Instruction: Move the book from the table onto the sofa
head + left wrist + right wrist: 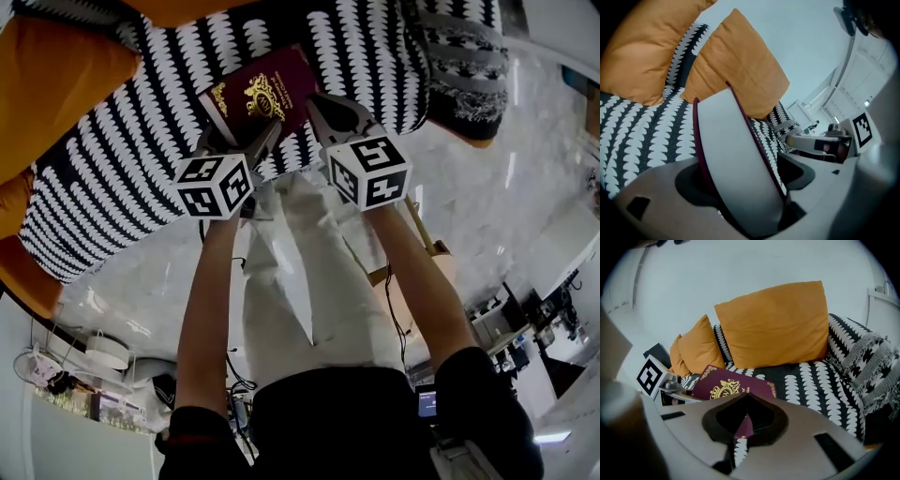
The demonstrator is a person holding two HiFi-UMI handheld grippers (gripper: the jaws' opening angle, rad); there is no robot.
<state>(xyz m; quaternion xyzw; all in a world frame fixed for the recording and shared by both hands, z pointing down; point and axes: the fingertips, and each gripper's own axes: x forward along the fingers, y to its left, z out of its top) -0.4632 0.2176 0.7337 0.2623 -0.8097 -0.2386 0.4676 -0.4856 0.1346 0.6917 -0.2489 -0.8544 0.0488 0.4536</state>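
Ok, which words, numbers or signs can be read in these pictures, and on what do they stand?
Book: gold crest and gold print on the cover, too blurred to read.
Left cube and right cube: black-and-white square markers, no letters.
No other text shows.

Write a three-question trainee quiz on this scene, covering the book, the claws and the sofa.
1. True or false: the maroon book with the gold crest lies flat on a table.
2. Multiple choice: the right claw is A) open and empty, B) shut on a corner of the book, C) shut on a cushion.
3. Fill in: the plump fabric cushions on the black-and-white patterned sofa are ____ in colour.
Key: 1 false, it is over the sofa, gripped by the right claw. 2 B. 3 orange.
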